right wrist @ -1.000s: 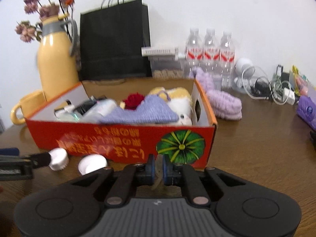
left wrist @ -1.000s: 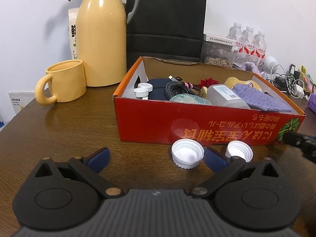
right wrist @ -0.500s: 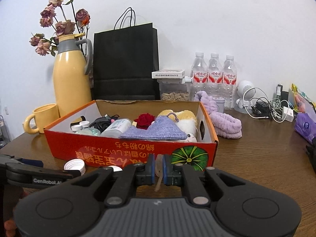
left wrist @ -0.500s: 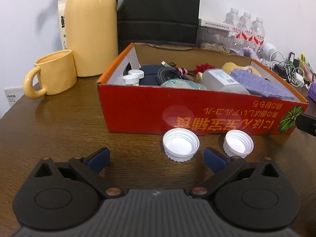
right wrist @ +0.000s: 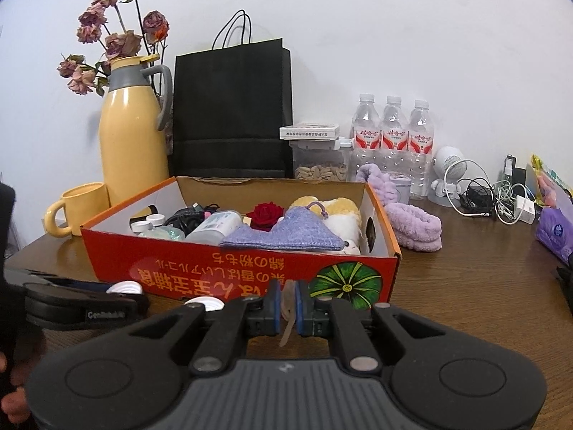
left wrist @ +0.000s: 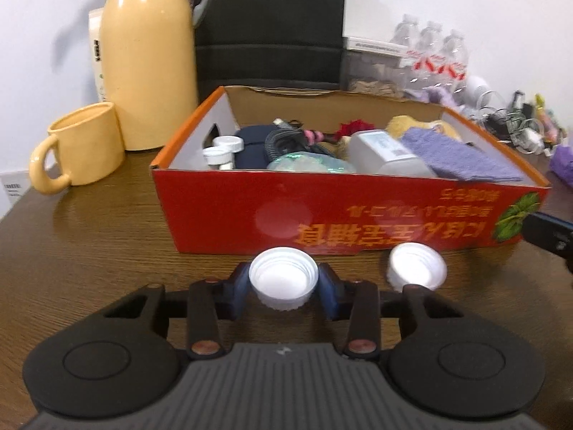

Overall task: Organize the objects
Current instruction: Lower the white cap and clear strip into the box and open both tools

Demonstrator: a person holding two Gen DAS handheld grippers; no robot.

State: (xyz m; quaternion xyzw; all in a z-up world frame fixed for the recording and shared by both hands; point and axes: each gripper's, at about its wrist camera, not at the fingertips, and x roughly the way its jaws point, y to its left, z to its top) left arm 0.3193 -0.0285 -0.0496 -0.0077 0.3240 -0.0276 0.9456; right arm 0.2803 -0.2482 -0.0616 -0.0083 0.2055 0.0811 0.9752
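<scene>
Both claws, left claw [left wrist: 283, 292] and right claw [right wrist: 287, 307], have matte black housings, blue pads, copper-coloured pivot screws and ribbed grey centres.

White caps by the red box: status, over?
Left gripper just closed on near cap. Right gripper shut on thin tan strip. Second cap loose on table. Red box right behind, full.

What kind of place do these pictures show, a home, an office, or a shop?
Probably a home: a dark wooden table against a plain wall carries a yellow thermos jug holding dried roses, a matching yellow ceramic mug, and tangled white charger cables.
</scene>
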